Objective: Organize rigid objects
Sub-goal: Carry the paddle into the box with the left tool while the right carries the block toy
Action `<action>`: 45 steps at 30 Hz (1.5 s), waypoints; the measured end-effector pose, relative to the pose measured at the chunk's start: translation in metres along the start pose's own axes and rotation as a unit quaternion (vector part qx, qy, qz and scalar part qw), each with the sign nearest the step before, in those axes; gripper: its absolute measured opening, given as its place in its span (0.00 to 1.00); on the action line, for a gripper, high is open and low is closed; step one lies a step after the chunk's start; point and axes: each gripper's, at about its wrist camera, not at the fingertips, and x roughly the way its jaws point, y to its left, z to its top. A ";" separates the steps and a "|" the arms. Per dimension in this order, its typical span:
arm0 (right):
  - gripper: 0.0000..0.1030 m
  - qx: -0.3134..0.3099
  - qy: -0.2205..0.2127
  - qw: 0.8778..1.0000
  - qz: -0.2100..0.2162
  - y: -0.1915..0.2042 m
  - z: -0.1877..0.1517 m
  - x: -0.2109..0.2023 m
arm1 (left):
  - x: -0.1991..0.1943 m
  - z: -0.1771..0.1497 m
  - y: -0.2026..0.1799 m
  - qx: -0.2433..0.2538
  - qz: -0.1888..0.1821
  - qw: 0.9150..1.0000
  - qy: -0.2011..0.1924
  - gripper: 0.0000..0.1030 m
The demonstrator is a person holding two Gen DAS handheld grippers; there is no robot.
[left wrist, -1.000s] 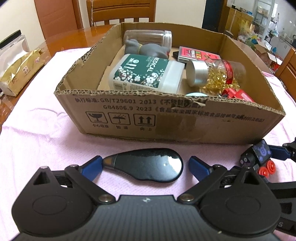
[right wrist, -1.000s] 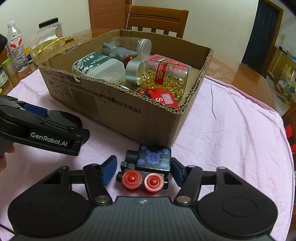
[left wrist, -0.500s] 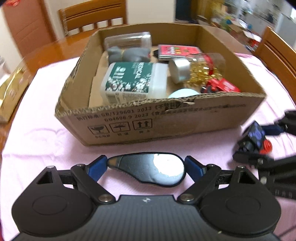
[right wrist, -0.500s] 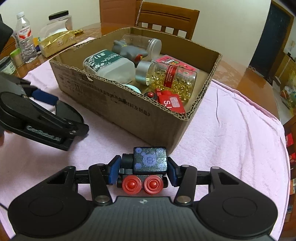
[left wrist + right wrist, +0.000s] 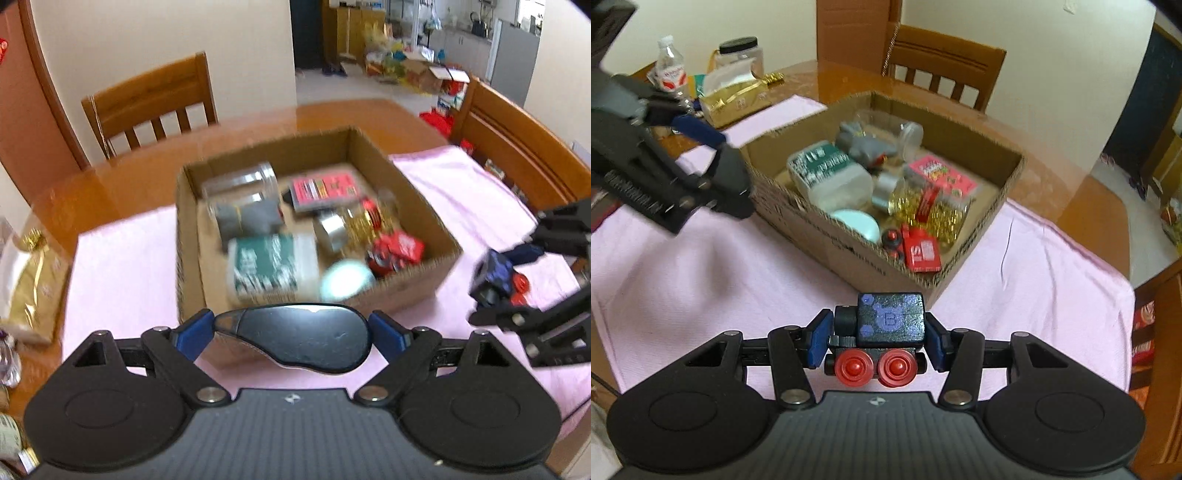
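Observation:
My left gripper (image 5: 291, 330) is shut on a flat black oval object (image 5: 295, 338) and holds it in the air in front of the cardboard box (image 5: 410, 295). My right gripper (image 5: 877, 341) is shut on a dark toy train with red wheels (image 5: 886, 328), lifted above the pink cloth (image 5: 683, 280) near the box's front corner (image 5: 912, 280). The box holds a green-labelled bottle (image 5: 827, 173), a jar of gold capsules (image 5: 931, 206), a grey toy (image 5: 864, 144), a clear jar, a pink packet and a red pack. The right gripper with the train also shows in the left wrist view (image 5: 498, 280).
The box stands on a pink cloth over a wooden table (image 5: 122, 181). Wooden chairs (image 5: 151, 103) stand behind and to the right. A gold tissue pack (image 5: 735, 99), a water bottle (image 5: 670, 70) and a jar stand at the far left. The left gripper's body (image 5: 665, 177) hangs left of the box.
Both grippers closed on their objects and lifted them off the cloth. They now look down into the box from higher up.

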 end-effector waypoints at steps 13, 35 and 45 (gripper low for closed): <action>0.55 -0.012 -0.039 0.999 -0.024 0.008 0.035 -0.020 | 0.032 0.013 0.026 -0.008 0.009 1.000 -0.007 0.87; 0.55 -0.019 -0.039 0.999 -0.022 0.014 0.105 0.028 | -0.001 -0.020 0.061 -0.062 0.030 0.994 -0.085 0.99; 0.55 0.001 -0.010 0.999 -0.033 0.000 0.148 0.091 | -0.017 -0.025 0.077 -0.083 0.056 0.990 -0.100 0.99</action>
